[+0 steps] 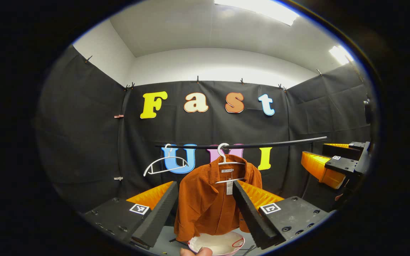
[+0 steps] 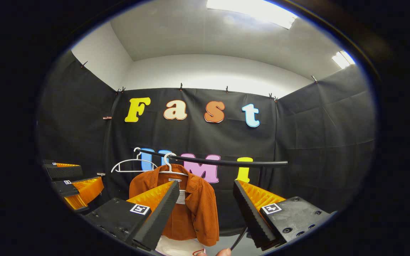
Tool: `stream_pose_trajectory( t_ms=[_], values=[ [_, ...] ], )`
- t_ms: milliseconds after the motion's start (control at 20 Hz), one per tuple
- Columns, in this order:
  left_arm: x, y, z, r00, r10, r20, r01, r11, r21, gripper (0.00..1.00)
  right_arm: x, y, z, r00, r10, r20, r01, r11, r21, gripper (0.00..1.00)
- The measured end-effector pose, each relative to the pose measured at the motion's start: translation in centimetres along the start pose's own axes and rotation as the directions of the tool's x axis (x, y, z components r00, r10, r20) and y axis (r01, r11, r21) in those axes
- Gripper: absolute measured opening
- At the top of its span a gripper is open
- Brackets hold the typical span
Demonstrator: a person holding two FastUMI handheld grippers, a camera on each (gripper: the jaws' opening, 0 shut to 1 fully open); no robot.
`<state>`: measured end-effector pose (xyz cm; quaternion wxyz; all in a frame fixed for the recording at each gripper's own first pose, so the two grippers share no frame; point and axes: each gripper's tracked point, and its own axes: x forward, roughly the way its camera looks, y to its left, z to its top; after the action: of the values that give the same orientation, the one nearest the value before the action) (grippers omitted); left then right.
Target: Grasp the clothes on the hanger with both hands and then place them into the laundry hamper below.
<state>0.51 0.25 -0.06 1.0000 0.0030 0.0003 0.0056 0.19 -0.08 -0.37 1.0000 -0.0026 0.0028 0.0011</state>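
A rust-orange shirt [image 1: 208,202] hangs on a white hanger [image 1: 226,161] from a black rail [image 1: 272,144]. My left gripper [image 1: 205,183] is open. It is short of the shirt, which shows in the gap between its fingers. Below the shirt sits the white laundry hamper [image 1: 222,245]. In the right gripper view the shirt [image 2: 198,209] hangs left of centre, behind the left finger of my open right gripper [image 2: 206,182], above the hamper [image 2: 173,247]. The right gripper [image 1: 315,152] shows at the right of the left gripper view. The left gripper [image 2: 91,176] shows at the left of the right gripper view.
An empty white hanger [image 1: 164,165] hangs on the rail left of the shirt; the right gripper view shows this empty hanger [image 2: 133,164] too. The rail [image 2: 226,163] runs on bare to the right. Black cloth walls close in the booth. A person's fingertip [image 1: 196,251] shows at the bottom edge.
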Motion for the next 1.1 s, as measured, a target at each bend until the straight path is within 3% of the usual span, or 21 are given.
stream_pose_trajectory(
  t_ms=[300,550,900,1100],
  values=[
    [0.1,0.3,0.0,1.000,0.010,0.004,-0.010,1.000,0.004,0.97,0.3,-0.1,-0.2,1.000,-0.005,-0.009,0.005,1.000,0.009,0.96],
    [1.0,0.6,-1.4,1.000,-0.022,-0.009,0.022,1.000,0.002,0.97,0.7,0.2,-1.0,0.999,-0.011,-0.037,0.012,1.000,0.015,0.98],
    [5.0,1.5,-4.1,0.994,-0.109,0.004,0.109,0.994,-0.031,0.97,3.4,3.7,-4.2,0.999,-0.022,-0.032,0.023,0.999,0.043,0.98],
    [8.3,1.5,-6.9,0.994,-0.108,-0.004,0.108,0.994,-0.010,0.97,6.0,4.9,-6.7,0.999,-0.013,-0.037,0.014,0.999,0.030,0.98]
  ],
)
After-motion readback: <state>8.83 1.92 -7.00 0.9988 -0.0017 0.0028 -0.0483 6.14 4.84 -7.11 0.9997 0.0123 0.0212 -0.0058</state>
